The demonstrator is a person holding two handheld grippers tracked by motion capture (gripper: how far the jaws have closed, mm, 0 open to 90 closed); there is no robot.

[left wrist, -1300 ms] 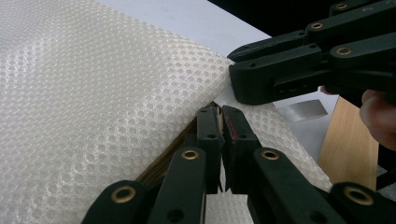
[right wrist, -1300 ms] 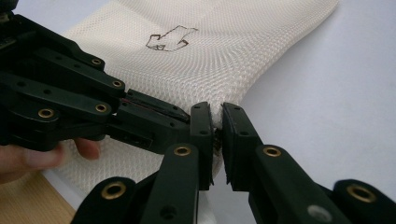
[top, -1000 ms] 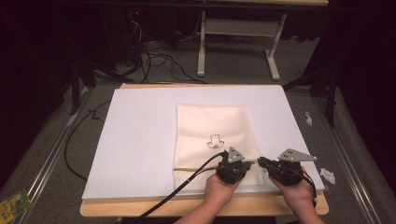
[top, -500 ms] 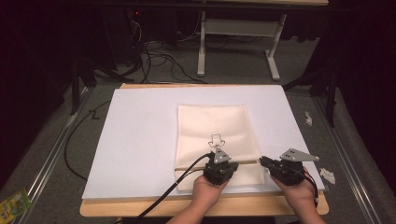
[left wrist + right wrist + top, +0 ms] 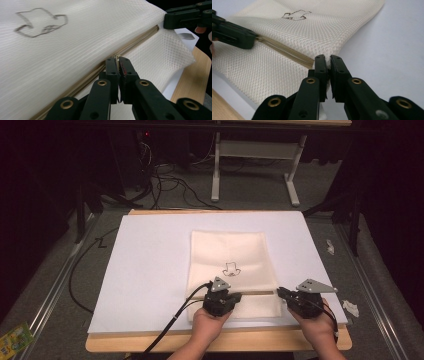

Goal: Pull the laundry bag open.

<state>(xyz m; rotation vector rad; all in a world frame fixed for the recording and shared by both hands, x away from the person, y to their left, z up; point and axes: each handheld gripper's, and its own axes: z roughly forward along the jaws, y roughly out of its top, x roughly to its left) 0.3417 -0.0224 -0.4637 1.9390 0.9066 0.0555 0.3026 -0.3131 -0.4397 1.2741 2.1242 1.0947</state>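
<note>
The mesh bag [image 5: 231, 270] serves as the landmark; it lies flat on the white sheet [image 5: 150, 270] that covers the worktop [image 5: 150, 343], a little to the right of the sheet's middle and reaching almost to its near edge.

Nearest to the person, two hands come in over the wooden front edge of the worktop. The left tongs [image 5: 234, 296] sit on the near part of the bag, on the zipper [image 5: 257, 293] that runs across the bag parallel to its near edge. In the left gripper view these tongs [image 5: 119, 60] are pressed together and pinch a small pale piece on the zipper line, which looks like the zipper pull [image 5: 116, 57], though it is too small to be sure. The right tongs [image 5: 280, 293] are at the right end of the zipper, at the bag's right edge. In the right gripper view they [image 5: 326, 59] are closed on the corner of the mesh where the zipper ends.

Beyond the zipper, in the middle of the bag, there is a small dark outline drawing [image 5: 230, 268]. The far part of the bag is plain and smooth.

To the right of the bag, off the sheet, small white scraps [image 5: 351, 307] lie on the grey floor.
</note>
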